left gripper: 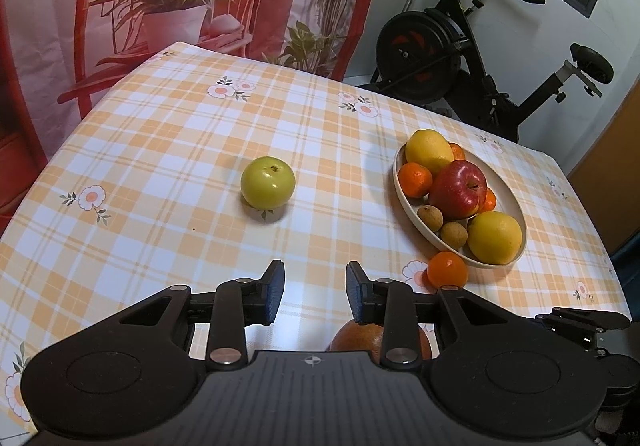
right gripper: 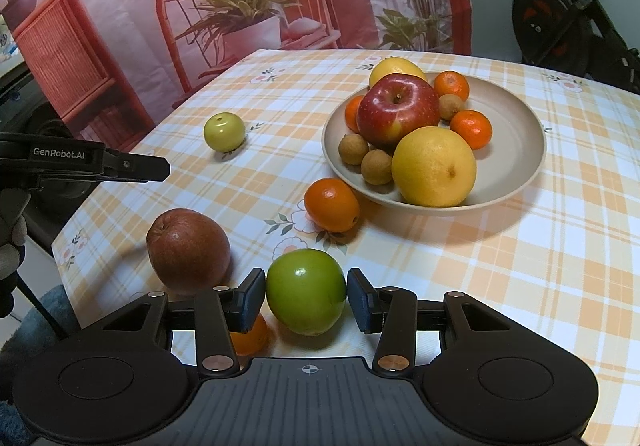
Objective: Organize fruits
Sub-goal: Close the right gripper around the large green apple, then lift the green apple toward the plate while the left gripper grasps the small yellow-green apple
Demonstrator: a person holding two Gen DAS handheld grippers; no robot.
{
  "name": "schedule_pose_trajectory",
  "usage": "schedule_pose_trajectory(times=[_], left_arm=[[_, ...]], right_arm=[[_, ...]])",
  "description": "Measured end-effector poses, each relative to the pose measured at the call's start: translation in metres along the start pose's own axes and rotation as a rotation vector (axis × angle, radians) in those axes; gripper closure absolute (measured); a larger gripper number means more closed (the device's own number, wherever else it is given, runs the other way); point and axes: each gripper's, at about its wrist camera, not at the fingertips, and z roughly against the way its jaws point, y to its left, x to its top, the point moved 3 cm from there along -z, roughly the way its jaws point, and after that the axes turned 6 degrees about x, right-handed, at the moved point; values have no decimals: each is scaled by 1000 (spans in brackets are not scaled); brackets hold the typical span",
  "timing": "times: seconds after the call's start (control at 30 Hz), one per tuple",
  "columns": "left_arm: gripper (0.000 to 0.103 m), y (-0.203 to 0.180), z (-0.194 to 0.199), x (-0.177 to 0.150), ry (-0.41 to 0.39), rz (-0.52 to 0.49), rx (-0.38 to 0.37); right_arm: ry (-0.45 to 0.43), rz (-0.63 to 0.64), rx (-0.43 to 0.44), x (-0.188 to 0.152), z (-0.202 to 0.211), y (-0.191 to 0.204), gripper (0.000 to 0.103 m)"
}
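My right gripper [right gripper: 306, 300] is shut on a green apple [right gripper: 306, 296] low over the checked tablecloth, one pad against each side. A beige bowl [right gripper: 520, 166] holds a red apple [right gripper: 396, 110], two yellow citrus fruits, tangerines and small brown fruits. Loose on the cloth lie a tangerine [right gripper: 331, 204], a reddish-brown fruit [right gripper: 188, 250], a small yellow-green apple [right gripper: 224, 132] and an orange fruit [right gripper: 250, 338] half hidden under my finger. My left gripper [left gripper: 315, 292] stands open with nothing between its pads, well short of the yellow-green apple [left gripper: 268, 182]. The bowl [left gripper: 397, 182] is to its right.
An exercise bike [left gripper: 460, 62] stands behind the table's far right corner. A printed backdrop with a chair and plants hangs behind the table. The table's left edge [right gripper: 80, 214] runs close to the reddish-brown fruit. A gloved hand [right gripper: 8, 246] shows at the far left.
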Motion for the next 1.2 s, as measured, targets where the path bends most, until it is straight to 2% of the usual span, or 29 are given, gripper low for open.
schedule_pose_trajectory(times=[0.4, 0.6, 1.1, 1.2], left_arm=[[67, 0, 1, 0, 6, -2, 8], [67, -2, 7, 8, -14, -13, 8], [67, -7, 37, 84, -191, -66, 30], [63, -4, 40, 102, -221, -69, 43]], right_arm=[[-11, 5, -14, 1, 4, -2, 62], [-43, 13, -35, 5, 13, -7, 62], [-165, 57, -89, 38, 50, -20, 62], [-195, 69, -108, 48, 58, -24, 62]])
